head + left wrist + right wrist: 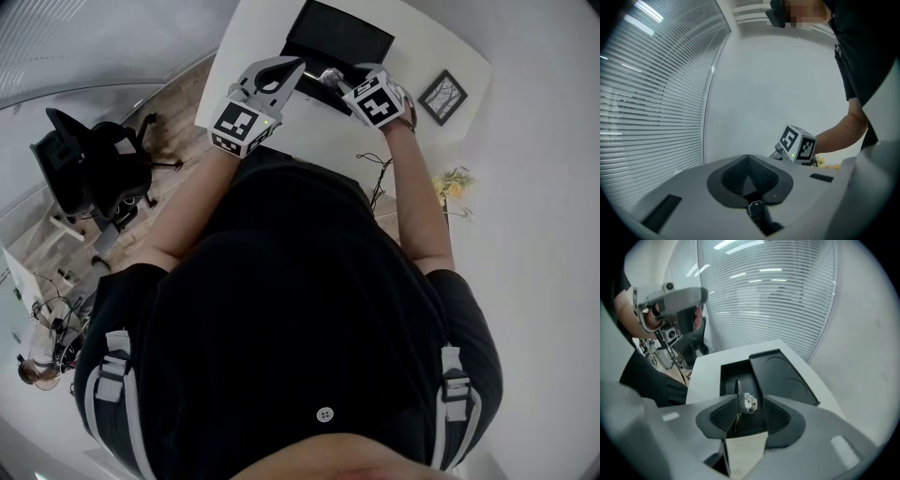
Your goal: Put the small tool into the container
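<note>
A small metal tool (746, 402) stands between the pads of my right gripper (750, 414), against the left pad, with a gap to the right pad. The jaws are open. They hang over the open black container (735, 376), whose lid (783, 376) lies beside it on the white table (705, 366). In the head view the right gripper (330, 79) is at the container's (342, 37) near edge. My left gripper (749, 177) is shut with nothing in it, raised to the left (284, 67) of the container.
A small framed picture (442, 97) lies on the table's right part and a bunch of flowers (453, 184) shows beyond its edge. A black office chair (94, 169) stands on the floor at left. Window blinds (778, 301) run behind the table.
</note>
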`<state>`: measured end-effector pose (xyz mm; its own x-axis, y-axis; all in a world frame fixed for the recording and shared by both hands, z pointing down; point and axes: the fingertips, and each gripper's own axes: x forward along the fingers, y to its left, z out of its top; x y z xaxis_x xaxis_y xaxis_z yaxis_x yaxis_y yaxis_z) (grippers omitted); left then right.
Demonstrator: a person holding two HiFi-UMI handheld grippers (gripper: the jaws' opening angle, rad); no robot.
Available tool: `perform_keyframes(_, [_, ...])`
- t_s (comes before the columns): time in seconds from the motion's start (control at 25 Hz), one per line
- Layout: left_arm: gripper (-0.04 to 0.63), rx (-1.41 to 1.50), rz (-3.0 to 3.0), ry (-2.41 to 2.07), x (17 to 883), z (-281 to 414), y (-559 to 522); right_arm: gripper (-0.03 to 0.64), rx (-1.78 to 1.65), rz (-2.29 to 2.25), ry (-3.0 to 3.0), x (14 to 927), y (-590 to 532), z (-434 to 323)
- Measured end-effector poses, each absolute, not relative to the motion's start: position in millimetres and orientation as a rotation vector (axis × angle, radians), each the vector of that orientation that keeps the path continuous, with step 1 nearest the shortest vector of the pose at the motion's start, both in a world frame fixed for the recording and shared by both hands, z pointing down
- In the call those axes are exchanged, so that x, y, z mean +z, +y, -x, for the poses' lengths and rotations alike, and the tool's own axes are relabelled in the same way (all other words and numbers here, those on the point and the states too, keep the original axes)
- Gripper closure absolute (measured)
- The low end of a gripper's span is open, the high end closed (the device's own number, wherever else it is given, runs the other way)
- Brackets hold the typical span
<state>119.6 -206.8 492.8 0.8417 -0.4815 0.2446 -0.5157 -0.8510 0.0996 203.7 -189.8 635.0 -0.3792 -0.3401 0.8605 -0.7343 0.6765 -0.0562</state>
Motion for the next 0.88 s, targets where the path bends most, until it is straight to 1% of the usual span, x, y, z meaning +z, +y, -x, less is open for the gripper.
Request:
perform_keyframes(0.32, [0.586, 0.312, -2.891, -0.738, 481, -127, -207, 0.444, 0.581, -1.081, -2.255, 564, -192, -221])
perform_keyframes(0.36, [0.586, 0.312, -2.895, -0.729, 480, -128, -206, 0.452, 0.555, -1.122, -2.298, 551, -192, -222])
perform_keyframes(0.48, [0.586, 0.302, -2.910, -0.704, 474, -131, -204, 0.513, 0.422, -1.252, -2.429, 512, -188, -219])
perform_keyframes(0.72, [0.586, 0.249, -2.935, -0.647, 457, -137, -199, 0.572, 0.206, -1.358, -2.576, 457, -174, -196])
perform_keyframes(0.88, [0.586, 0.210, -2.957, -0.609, 443, -139, -194, 0.604, 0.153, -1.442, -2.601, 438, -168, -195])
